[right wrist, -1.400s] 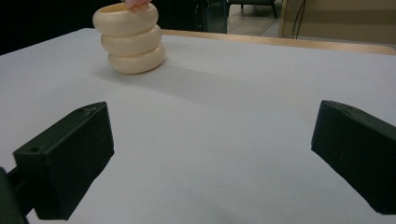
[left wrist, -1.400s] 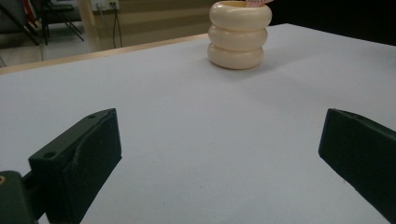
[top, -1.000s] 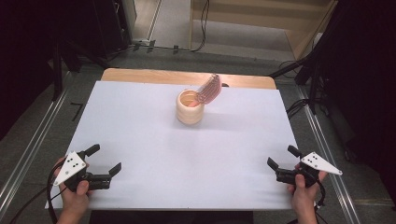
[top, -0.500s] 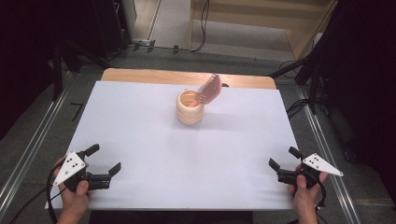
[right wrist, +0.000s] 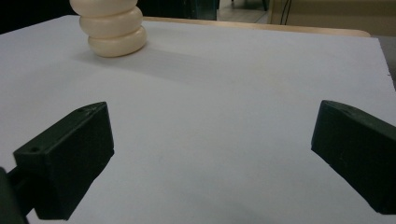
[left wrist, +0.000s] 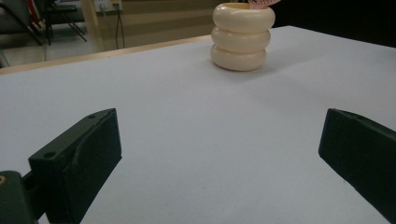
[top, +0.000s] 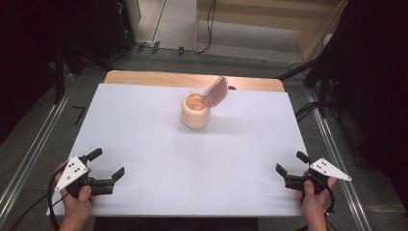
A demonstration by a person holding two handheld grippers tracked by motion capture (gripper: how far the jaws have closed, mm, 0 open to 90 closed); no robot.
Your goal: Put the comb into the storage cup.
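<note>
A cream ribbed holder [top: 196, 112] stands upright at the far middle of the white table, with a pink ridged object [top: 215, 92] leaning out of it to the right. The holder [left wrist: 242, 36] rises ahead in the left gripper view, and its lower rings [right wrist: 113, 27] sit at the upper left of the right gripper view. My left gripper [top: 107, 163] rests open near the front left corner, nothing between its jaws. My right gripper [top: 292, 162] is open near the front right corner, also holding nothing. Both point toward the table's middle.
The white table top [top: 144, 139] is bare between the grippers and the holder. A wooden strip [top: 159, 78] runs along the far edge. Cables and dark stands [top: 317, 82] lie on the floor beyond and beside the table.
The right gripper has shifted very slightly toward the front right. The left gripper and the holder have not moved.
</note>
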